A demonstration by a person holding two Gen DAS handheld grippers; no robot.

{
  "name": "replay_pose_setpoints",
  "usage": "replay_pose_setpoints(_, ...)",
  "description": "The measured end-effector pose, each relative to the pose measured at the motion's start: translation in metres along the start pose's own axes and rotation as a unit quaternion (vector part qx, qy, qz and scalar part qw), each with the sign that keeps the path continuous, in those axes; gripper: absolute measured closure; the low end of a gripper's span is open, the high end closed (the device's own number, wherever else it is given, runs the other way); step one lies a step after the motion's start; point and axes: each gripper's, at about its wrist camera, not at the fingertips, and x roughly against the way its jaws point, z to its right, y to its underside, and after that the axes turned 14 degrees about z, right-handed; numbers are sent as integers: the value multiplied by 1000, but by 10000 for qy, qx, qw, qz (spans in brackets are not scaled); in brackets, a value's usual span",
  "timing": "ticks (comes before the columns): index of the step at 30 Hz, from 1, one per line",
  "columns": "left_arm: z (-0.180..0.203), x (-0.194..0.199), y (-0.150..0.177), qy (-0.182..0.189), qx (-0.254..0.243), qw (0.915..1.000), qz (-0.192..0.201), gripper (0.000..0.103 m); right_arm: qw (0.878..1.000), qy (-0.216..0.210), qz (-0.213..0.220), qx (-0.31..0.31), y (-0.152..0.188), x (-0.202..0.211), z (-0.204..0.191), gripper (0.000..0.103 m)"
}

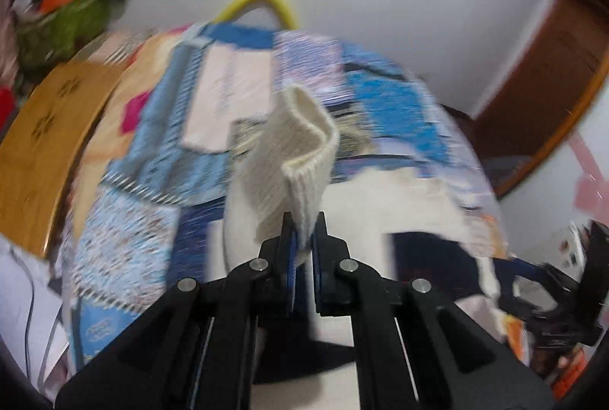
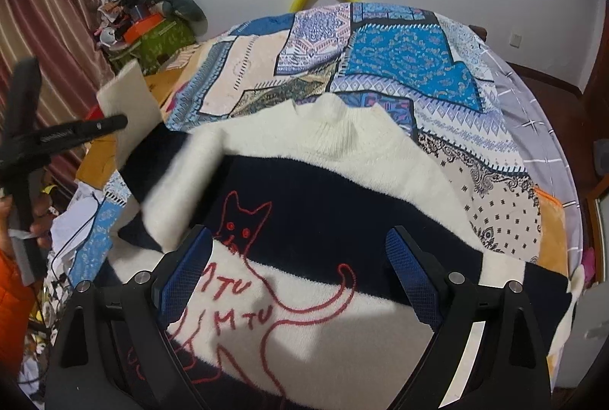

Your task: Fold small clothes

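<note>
With the sweater [image 2: 335, 181] spread front-up on the bed [image 2: 399, 67], its cuff [image 1: 293, 159] is grasped and lifted by the left tongs [image 1: 302, 235], the right tongs [image 2: 298, 277] are held released above it, and folding is judged barely begun.

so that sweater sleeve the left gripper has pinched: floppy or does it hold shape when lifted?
Likely floppy: the sleeve curls over above the shut left gripper and trails slack to the sweater. Probably grippy, not slippery, since the knit looks ribbed and fuzzy. Lifting further may drag the sweater's body across the bedspread.
</note>
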Motion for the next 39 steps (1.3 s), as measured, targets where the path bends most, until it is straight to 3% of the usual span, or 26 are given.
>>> replay_pose_setpoints(6,85,9,1,721,-592,9956,-10,97,9998,-21,159,-88,-1,16,8,12)
replay_pose_setpoints(11,136,1,10,1062,-919,9899,-212,97,9995,38,246,-196,1,28,21,12)
replay_pose_setpoints(20,179,-14,24,1307,-1034,9843,-578,97,9988,112,360,-310,7,45,36,12)
replay_pose_setpoints(23,190,-14,24,1374,-1088,9825,-635,88,9984,173,372,-379,10,48,44,12)
replay_pose_setpoints(24,192,-12,24,1393,-1145,9818,-603,79,9983,190,374,-411,10,49,47,12)
replay_pose_setpoints(25,194,-9,24,1350,-1231,9817,-544,68,9982,200,366,-432,11,50,48,12)
replay_pose_setpoints(27,195,-4,24,1186,-1410,9821,-388,61,9978,232,367,-504,12,51,54,12)
replay_pose_setpoints(32,172,-2,22,841,-1562,9835,-341,59,9972,232,230,-676,15,46,66,12)
replay_pose_setpoints(39,79,-10,20,-44,-1120,9928,-433,58,9957,135,-142,-904,19,17,75,12)
